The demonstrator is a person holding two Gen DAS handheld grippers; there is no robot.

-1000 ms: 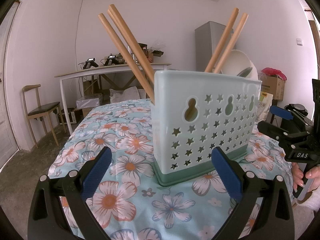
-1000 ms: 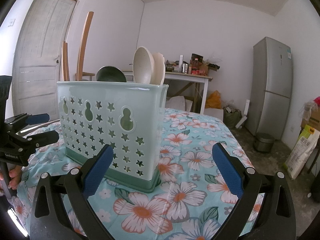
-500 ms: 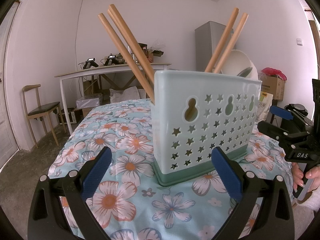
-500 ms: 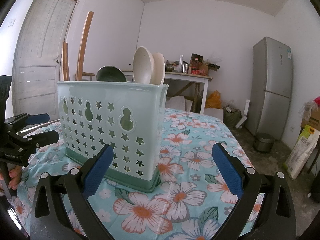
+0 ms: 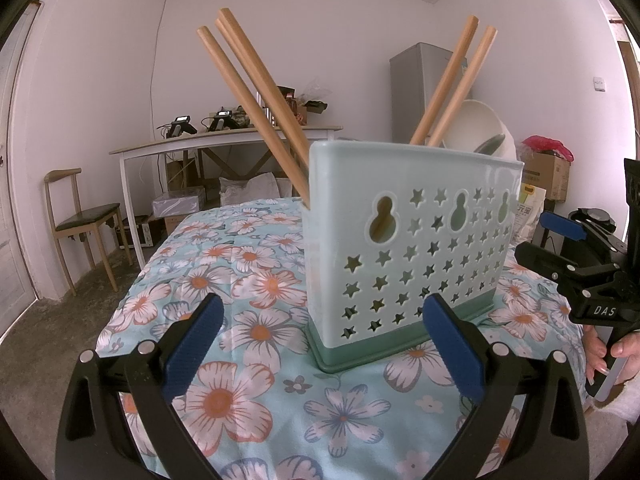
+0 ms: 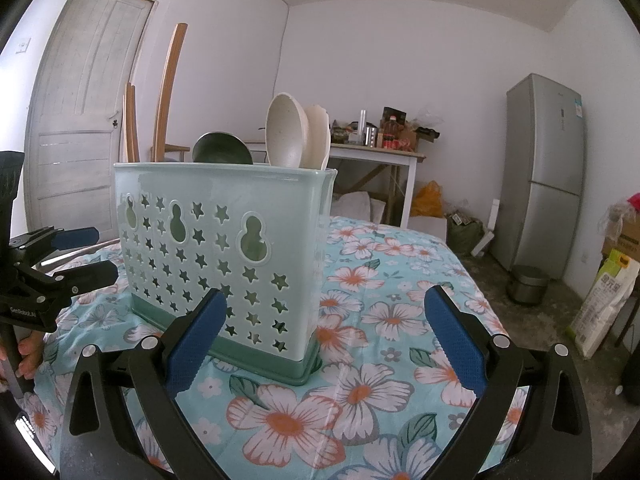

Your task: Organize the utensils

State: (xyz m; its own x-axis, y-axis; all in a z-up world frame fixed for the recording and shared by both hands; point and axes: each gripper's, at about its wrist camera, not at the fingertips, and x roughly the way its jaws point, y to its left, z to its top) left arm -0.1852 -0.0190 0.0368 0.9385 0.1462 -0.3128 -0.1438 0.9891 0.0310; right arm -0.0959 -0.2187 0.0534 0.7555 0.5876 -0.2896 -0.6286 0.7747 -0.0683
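Left wrist view shows the left gripper (image 5: pixel 320 344) with fingers spread and empty before the utensil holder (image 5: pixel 408 256) on the floral tabletop (image 5: pixel 248 280) — wooden handles (image 5: pixel 260 100) and spoons (image 6: pixel 298 138) inside — while the right gripper (image 6: pixel 322 338) likewise gapes empty.

One utensil holder (image 5: pixel 412 240) holds five wooden handles (image 5: pixel 256 92) and three spoons (image 6: pixel 286 136).
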